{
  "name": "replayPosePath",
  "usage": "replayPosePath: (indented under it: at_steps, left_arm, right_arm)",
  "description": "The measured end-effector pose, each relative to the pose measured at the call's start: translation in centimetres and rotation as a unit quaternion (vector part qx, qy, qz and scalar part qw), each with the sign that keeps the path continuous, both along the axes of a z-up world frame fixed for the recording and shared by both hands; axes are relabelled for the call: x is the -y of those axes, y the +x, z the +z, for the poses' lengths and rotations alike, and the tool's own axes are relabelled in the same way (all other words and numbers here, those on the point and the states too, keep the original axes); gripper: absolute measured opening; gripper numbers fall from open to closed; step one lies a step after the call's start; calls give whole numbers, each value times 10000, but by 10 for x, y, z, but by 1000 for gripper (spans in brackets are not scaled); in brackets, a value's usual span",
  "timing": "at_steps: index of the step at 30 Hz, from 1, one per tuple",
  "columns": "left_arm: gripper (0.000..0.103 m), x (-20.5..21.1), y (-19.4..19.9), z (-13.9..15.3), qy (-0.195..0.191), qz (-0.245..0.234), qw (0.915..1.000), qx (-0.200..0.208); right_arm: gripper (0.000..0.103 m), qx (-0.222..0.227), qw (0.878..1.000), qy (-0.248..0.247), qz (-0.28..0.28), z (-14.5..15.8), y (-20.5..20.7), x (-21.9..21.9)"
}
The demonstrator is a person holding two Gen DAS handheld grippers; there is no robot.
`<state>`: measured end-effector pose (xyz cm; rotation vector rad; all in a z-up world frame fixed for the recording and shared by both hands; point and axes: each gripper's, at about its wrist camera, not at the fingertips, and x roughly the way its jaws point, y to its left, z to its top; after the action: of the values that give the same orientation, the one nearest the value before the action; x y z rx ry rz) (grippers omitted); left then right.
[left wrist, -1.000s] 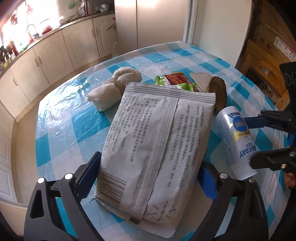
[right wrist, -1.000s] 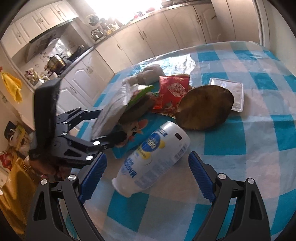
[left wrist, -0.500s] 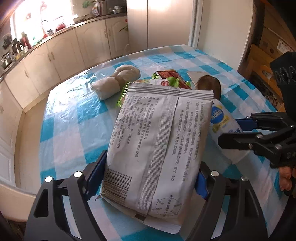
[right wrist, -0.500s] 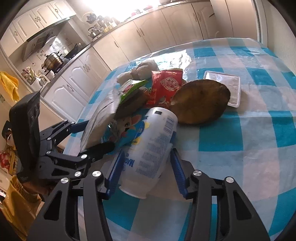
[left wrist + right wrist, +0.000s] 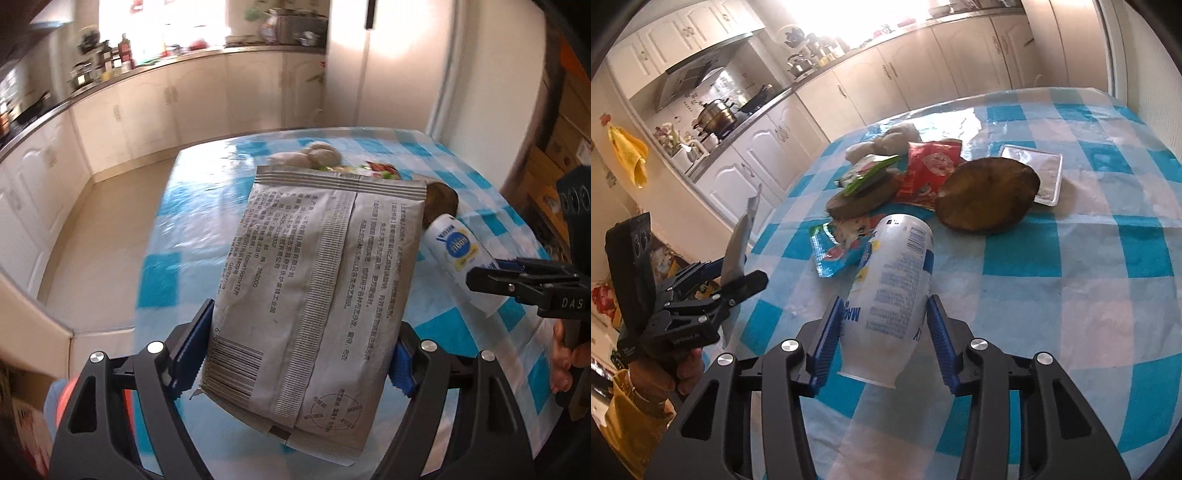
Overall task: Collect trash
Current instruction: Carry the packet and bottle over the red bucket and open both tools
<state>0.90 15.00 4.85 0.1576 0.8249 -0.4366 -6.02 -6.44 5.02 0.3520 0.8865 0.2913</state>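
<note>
My left gripper (image 5: 295, 363) clamps the grey packet (image 5: 317, 302), lifted off the table's near edge (image 5: 159, 280); my right gripper (image 5: 884, 334), jaws just closing, pinches the white bottle (image 5: 894, 291), probably for binning.

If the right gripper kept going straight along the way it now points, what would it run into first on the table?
Probably the blue snack wrapper just past the white bottle that the right gripper clamps; the brown half shell lies farther on, to the right. Depth is uncertain through the fisheye.

One grey packet (image 5: 317, 295), one white bottle (image 5: 894, 291), two brown husks (image 5: 988, 199), three snack wrappers (image 5: 932, 170), one tray (image 5: 1039, 168).
</note>
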Motion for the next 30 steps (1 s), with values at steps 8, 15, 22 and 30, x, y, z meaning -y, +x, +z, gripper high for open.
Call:
replayPosePath:
  at_steps: [8,15,22,30]
  left_arm:
    - [81,-46,-29,13,-88,900,9958,163]
    - [81,-103,-55,18,-113,1818,9832,144]
    - [81,-164,-78,11,32,2719,9623,86]
    - [81,-210,-93,-13,-71,3335,9425,-210]
  right_arm:
    - [47,102,9998,7,187,9,-10,-10]
    - [47,118,9982,139,578,19,-13,-37]
    - [47,139,9912,195,1303,32,-10,-93]
    - [47,120,9745,123,2236,41,3,-181]
